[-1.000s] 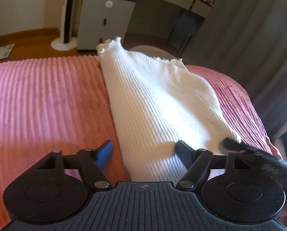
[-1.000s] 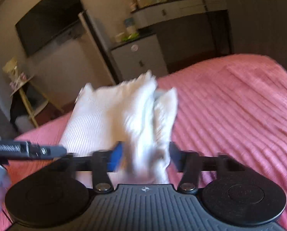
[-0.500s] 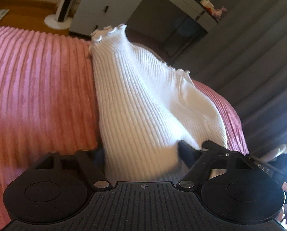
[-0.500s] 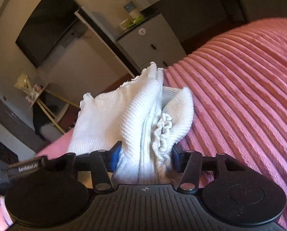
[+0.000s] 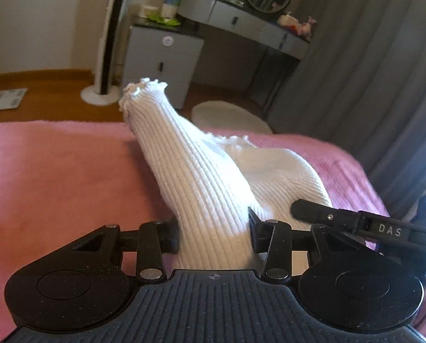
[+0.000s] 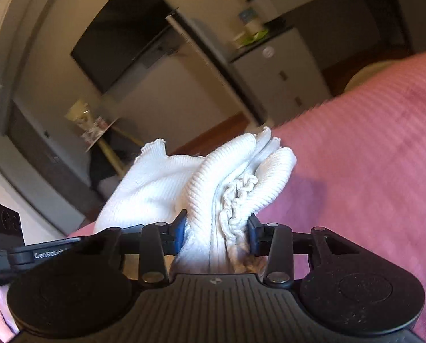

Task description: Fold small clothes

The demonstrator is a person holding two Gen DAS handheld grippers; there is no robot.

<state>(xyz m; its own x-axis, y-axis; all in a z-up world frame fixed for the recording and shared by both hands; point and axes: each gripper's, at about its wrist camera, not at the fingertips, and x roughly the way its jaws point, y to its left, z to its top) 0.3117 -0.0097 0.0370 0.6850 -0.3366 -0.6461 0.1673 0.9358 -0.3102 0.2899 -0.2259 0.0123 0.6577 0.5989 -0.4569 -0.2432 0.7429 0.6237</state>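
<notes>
A: Garment status? White ribbed top (image 5: 201, 188), was it on the pink bed (image 5: 56, 177) or up?

B: Up at the near end. Left tool (image 5: 213, 235) was pinching a bunched ribbed section, fingers (image 5: 255, 228) pressed against the knit from both sides. A second before, that tool was spread and the cloth lay flat under it, so it had closed and lifted since.

A: Right side?

B: Right tool (image 6: 214, 233) was clamped on a thick wad of several layers plus the frilly hem, lower centre of the right wrist view. Same hold as half a second earlier, just raised and tilted more; background was blurred, so it was moving.

A: Where did the rest of the top sit?

B: In the left view it ran from bottom centre up to the ruffled cuff at upper centre, stretched into a ridge. Far part at centre right looked draped on the bed, though I couldn't tell how much was touching. Right tool's black body showed at lower right of the left view, just beside the fabric.

A: Meaning for the fold?

B: My read: both ends were gripped and the piece was being carried over for a fold. No fold laid down yet. That bunched right grab could drop unevenly.
</notes>
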